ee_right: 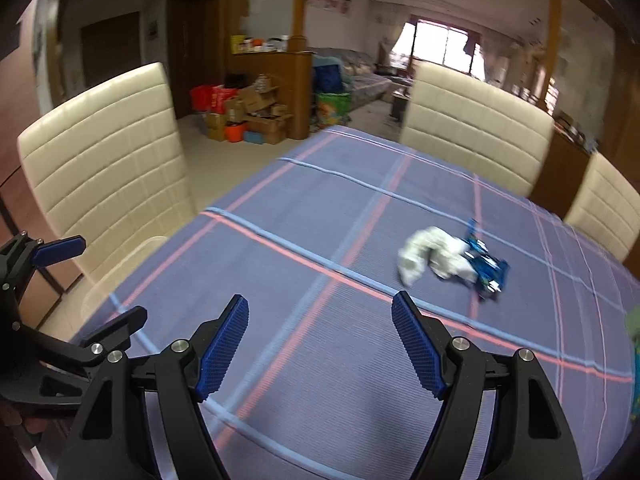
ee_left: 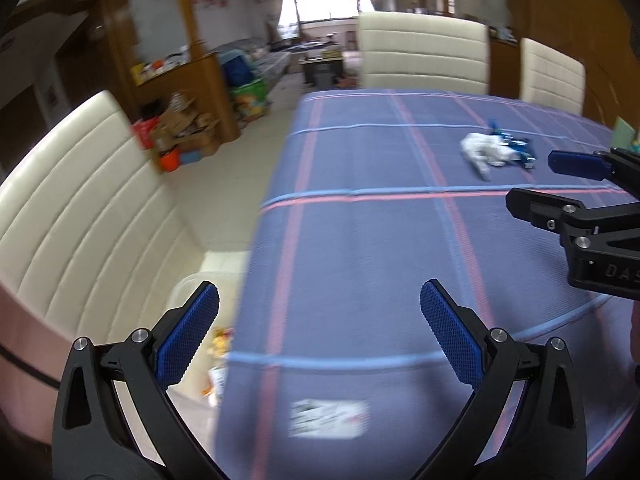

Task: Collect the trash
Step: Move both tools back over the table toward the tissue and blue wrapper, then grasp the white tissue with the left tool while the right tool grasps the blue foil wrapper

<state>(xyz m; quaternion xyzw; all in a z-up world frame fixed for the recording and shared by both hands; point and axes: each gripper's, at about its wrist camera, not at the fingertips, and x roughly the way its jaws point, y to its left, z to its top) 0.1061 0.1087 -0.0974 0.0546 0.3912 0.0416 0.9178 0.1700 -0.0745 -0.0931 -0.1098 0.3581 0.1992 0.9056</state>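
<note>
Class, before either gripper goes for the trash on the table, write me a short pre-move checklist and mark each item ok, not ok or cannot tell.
1. Left gripper open and empty: ok.
2. Right gripper open and empty: ok.
3. Targets located: ok. White crumpled tissue and blue wrapper lie touching on the checked tablecloth.
4. Path from the right gripper to the tissue free of other things: ok.
5. White printed slip near the table's front edge, below the left gripper: ok, lying flat; whether it is trash, cannot tell.
6. Clear bin beside the table ready to receive: cannot tell, mostly hidden.
</note>
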